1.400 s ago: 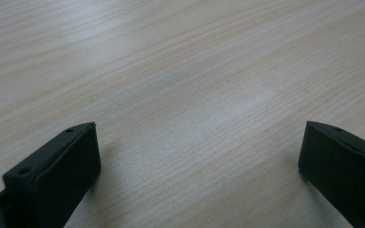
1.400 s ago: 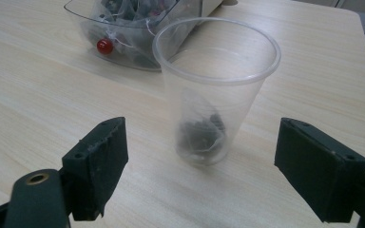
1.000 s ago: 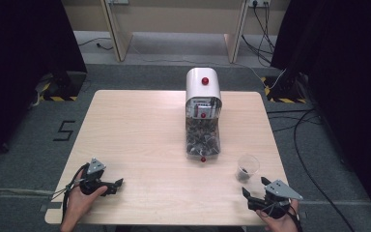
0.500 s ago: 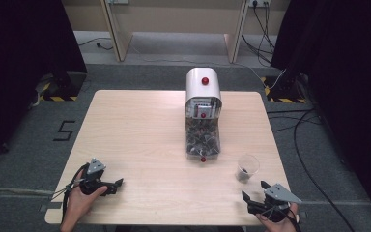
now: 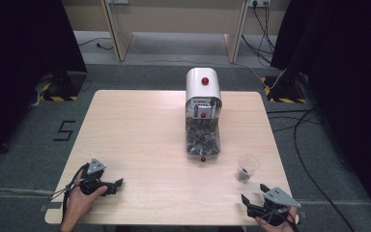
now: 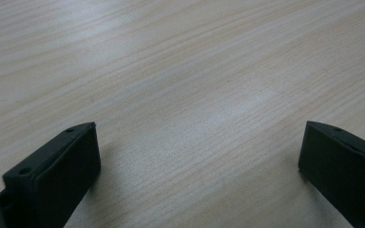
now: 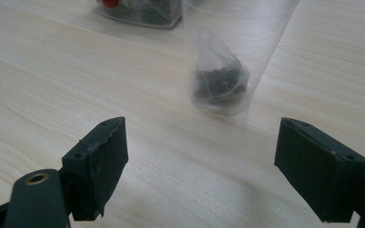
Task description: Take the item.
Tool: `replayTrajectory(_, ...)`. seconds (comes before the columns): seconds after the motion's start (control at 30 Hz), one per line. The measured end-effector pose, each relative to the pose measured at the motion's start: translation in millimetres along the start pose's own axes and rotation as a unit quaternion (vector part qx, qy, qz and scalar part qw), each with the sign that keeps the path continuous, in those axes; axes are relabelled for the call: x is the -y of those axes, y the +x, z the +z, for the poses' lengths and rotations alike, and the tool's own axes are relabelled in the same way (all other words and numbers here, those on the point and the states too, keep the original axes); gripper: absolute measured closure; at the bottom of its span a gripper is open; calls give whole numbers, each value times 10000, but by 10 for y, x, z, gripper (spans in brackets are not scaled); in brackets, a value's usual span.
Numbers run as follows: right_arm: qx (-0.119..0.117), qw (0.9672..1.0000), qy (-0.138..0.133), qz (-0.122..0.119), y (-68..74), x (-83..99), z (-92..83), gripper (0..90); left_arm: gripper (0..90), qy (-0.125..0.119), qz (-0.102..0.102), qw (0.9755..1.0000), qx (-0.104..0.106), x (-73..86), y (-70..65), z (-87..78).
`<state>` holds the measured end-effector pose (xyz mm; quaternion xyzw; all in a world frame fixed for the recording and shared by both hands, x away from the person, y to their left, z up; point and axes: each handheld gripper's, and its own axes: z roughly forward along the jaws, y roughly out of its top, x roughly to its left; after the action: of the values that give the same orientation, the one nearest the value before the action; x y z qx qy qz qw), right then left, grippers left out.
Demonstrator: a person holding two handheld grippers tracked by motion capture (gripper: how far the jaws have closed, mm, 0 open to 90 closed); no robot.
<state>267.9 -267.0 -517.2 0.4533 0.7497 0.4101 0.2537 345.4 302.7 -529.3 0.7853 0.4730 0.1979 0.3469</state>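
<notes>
The clear plastic cup, a tea bag inside, stands on the desk near the dispenser, just ahead of the right gripper, jaws spread wide. A hasty squeeze could crumple or topple that light cup. The left gripper rests released, well apart.

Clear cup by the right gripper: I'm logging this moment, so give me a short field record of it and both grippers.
cup: clear plastic cup, upright on the table
contents: a pyramid tea bag with dark leaves
right gripper: open, short of the cup, not touching
left gripper: open over bare wood
dispenser: white-topped dispenser behind the cup
</notes>
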Motion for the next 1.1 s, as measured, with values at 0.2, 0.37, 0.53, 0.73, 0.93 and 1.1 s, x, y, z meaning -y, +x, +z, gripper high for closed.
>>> replayTrajectory(0.2,-4,10000,13,-11,12,39,-5,192,0,0,1,10000,-1,0,0,0)
replayTrajectory(0.37,-1,10000,20,-24,26,65,-11,191,0,0,-1,10000,-1,0,0,0)
replayTrajectory(0.53,2,10000,28,-17,35,83,-19,188,0,0,0,10000,-1,0,0,0)
replayTrajectory(0.73,26,10000,19,-44,42,105,-34,184,0,0,0,10000,-1,0,0,0)
replayTrajectory(0.93,58,9999,32,-80,51,131,-53,182,0,-1,-1,10000,0,0,0,0)
replayTrajectory(1.1,65,9999,40,-116,59,159,-68,180,0,-1,-1,10000,0,0,0,0)
